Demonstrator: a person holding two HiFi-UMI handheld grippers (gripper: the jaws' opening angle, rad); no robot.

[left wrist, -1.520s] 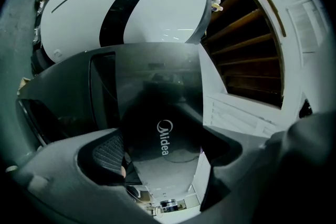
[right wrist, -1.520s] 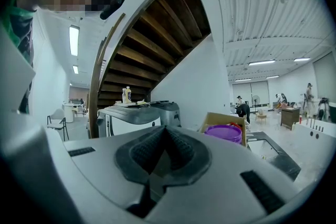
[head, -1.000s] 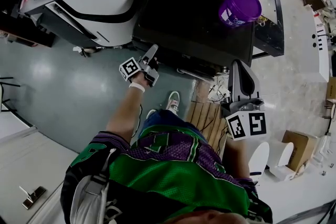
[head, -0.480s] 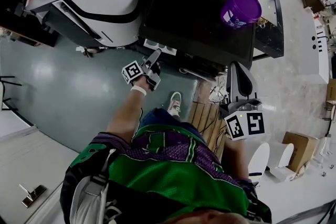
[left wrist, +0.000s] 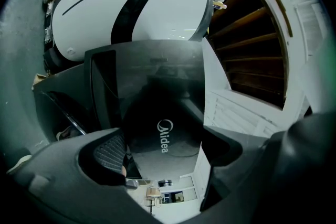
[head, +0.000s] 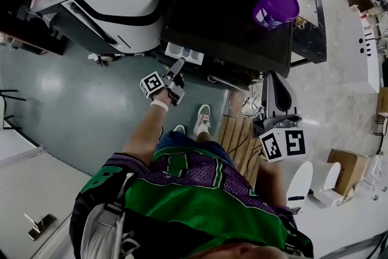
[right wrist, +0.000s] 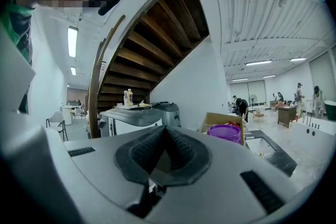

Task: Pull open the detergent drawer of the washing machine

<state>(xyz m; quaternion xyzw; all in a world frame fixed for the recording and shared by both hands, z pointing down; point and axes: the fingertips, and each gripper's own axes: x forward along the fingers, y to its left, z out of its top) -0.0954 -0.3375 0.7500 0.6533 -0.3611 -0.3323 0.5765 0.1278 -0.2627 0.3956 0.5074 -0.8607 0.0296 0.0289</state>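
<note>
Head view: drawer (head: 185,53) now farther out of washer (head: 230,15), left gripper (head: 177,65) clamped on its front; right gripper (head: 276,79) closed, empty, well to its right.

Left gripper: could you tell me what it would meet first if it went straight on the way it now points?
The detergent drawer: its dark front sits between the left gripper's jaws, so going on would push straight into that drawer, and probably shove it back towards the washing machine behind it.
</note>
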